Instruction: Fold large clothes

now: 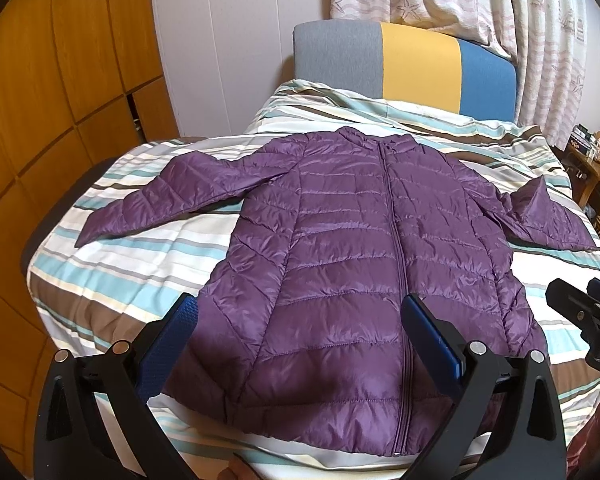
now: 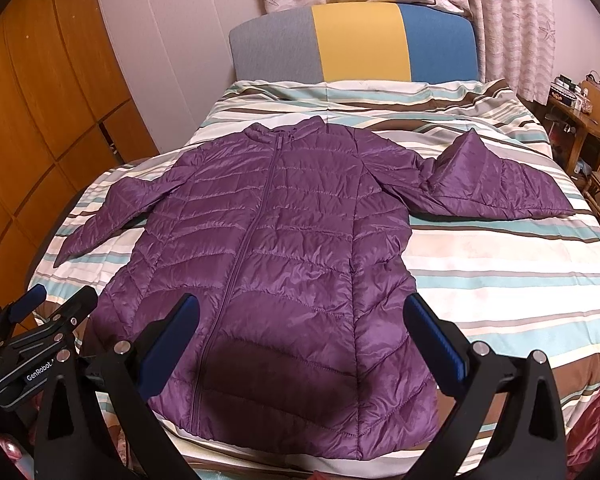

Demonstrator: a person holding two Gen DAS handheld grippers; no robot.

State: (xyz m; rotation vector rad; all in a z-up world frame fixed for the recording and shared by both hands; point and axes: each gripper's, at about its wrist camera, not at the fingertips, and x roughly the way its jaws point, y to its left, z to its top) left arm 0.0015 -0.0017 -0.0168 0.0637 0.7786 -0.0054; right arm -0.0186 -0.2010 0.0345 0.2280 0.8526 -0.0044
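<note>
- bed (image 2: 500,248) with striped cover fills the room centre, used as the folding surface; tricolour headboard (image 2: 356,42) at the far end, wooden wardrobe (image 1: 60,80) on the left, curtain (image 1: 480,0) behind.
- purple puffer jacket (image 1: 340,248) lies front-up on the cover, zipped, hem toward the near edge, collar toward the headboard; spread flat, looks ready for a first fold, none made yet.
- left sleeve (image 1: 156,200) stretched out flat; right sleeve (image 2: 496,184) is rumpled and humped up, likely needs flattening or folding in first.
- left gripper (image 1: 300,320) hangs above the hem, jaws wide apart, holding nothing.
- right gripper (image 2: 300,320) hangs beside it over the hem's right half, jaws also spread, empty; both seem placed to start on the jacket.
</note>
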